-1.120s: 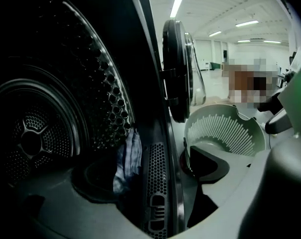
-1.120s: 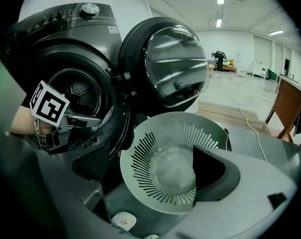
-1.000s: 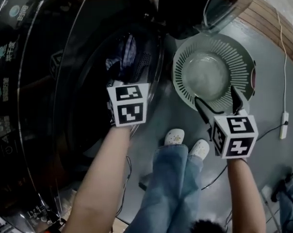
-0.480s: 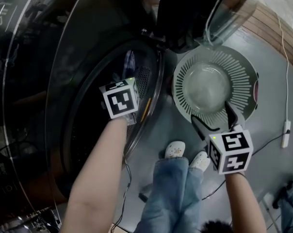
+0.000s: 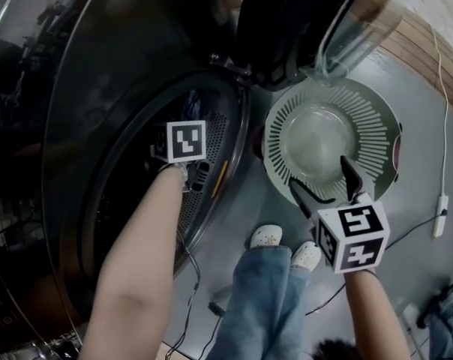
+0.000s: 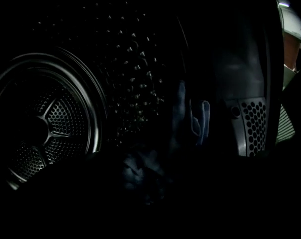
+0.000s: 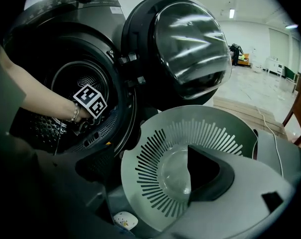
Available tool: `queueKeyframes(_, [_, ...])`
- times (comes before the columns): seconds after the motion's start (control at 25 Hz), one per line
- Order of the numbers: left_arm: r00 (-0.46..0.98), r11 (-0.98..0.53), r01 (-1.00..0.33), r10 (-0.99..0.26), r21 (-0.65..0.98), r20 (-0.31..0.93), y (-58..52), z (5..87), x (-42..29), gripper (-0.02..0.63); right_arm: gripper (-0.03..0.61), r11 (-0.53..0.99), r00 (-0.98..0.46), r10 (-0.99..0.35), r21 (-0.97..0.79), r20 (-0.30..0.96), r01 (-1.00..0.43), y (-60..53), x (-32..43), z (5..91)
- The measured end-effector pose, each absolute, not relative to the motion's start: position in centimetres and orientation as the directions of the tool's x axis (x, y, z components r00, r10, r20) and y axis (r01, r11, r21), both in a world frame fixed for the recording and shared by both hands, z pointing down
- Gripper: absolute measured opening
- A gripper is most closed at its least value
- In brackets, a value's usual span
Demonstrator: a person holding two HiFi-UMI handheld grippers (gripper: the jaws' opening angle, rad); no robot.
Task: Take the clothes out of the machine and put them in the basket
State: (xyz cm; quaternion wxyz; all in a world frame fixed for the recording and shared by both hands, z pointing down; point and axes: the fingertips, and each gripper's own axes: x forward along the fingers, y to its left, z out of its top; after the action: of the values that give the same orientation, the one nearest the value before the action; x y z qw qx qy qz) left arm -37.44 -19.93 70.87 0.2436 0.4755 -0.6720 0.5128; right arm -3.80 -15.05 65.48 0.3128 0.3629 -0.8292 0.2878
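My left gripper [image 5: 189, 172] had just been opening in the pitch-dark drum [image 6: 46, 128], grip unreadable, so it could've missed the clothes [image 6: 195, 116] there. My right gripper [image 5: 322, 190], narrowing but apart and empty, hung over the basket [image 5: 384, 126].

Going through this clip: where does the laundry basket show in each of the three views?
Head view: the basket sits upper right of centre, on the floor beside the machine's opening, with nothing in it.
Left gripper view: only a slotted sliver of it shows, at the far right edge.
Right gripper view: it fills the lower centre.
Shared landmark: the perforated drum.
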Motion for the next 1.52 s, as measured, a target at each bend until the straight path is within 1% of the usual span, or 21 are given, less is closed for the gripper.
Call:
queueKeyframes(0.04, [-0.430, 0.000, -0.888, -0.352, -0.460, 0.831, -19.4, 71.4, -37.5, 0.351, 0.457, 0.571, -0.542, -0.421, -0.252, 0.727, -0.782, -15.2, -3.8, 65.6])
queueKeyframes(0.08, [-0.438, -0.031, -0.882, -0.314, -0.471, 0.842, -18.9, 71.7, -37.4, 0.223, 0.455, 0.570, -0.542, -0.421, -0.253, 0.727, -0.782, -15.4, -3.8, 65.6])
queueKeyframes(0.12, [-0.454, -0.065, -0.869, -0.291, -0.490, 0.842, -18.4, 71.9, -37.2, 0.082, 0.452, 0.569, -0.542, -0.422, -0.253, 0.727, -0.782, -15.5, -3.8, 65.7])
queueKeyframes(0.16, [-0.466, -0.090, -0.856, -0.293, -0.509, 0.835, -18.3, 71.8, -36.8, 0.063, 0.449, 0.568, -0.542, -0.423, -0.253, 0.726, -0.783, -15.6, -3.8, 65.7])
queueKeyframes(0.24, [-0.473, -0.081, -0.848, -0.329, -0.523, 0.817, -18.3, 71.4, -36.2, 0.054, 0.442, 0.569, -0.541, -0.426, -0.250, 0.725, -0.783, -15.6, -3.8, 65.5])
queueKeyframes(0.52, [-0.470, 0.066, -0.869, -0.418, -0.490, 0.777, -16.4, 68.3, -33.8, 0.051, 0.428, 0.549, -0.529, -0.431, -0.253, 0.731, -0.797, -14.7, -2.8, 64.3])
queueKeyframes(0.64, [-0.447, 0.106, -0.886, -0.458, -0.452, 0.768, -15.7, 66.6, -32.2, 0.049, 0.425, 0.532, -0.525, -0.442, -0.258, 0.727, -0.807, -14.5, -2.2, 63.2])
queueKeyframes(0.88, [-0.375, 0.131, -0.924, -0.502, -0.360, 0.779, -14.4, 63.3, -28.9, 0.046, 0.417, 0.509, -0.501, -0.460, -0.245, 0.733, -0.825, -14.1, -0.6, 61.0])
queueKeyframes(1.12, [-0.258, 0.076, -0.962, -0.563, -0.262, 0.785, -13.9, 59.9, -25.3, 0.043, 0.411, 0.495, -0.485, -0.479, -0.231, 0.732, -0.837, -13.6, 0.5, 58.2])
queueKeyframes(1.32, [-0.108, 0.018, -0.992, -0.624, -0.123, 0.774, -14.2, 57.8, -21.6, 0.040, 0.402, 0.458, -0.462, -0.508, -0.226, 0.727, -0.860, -13.4, 1.9, 56.7])
queueKeyframes(1.52, [0.101, -0.157, -0.988, -0.700, -0.014, 0.707, -15.3, 54.6, -15.4, 0.040, 0.367, 0.345, -0.397, -0.560, -0.232, 0.727, -0.910, -13.8, 5.5, 56.0])
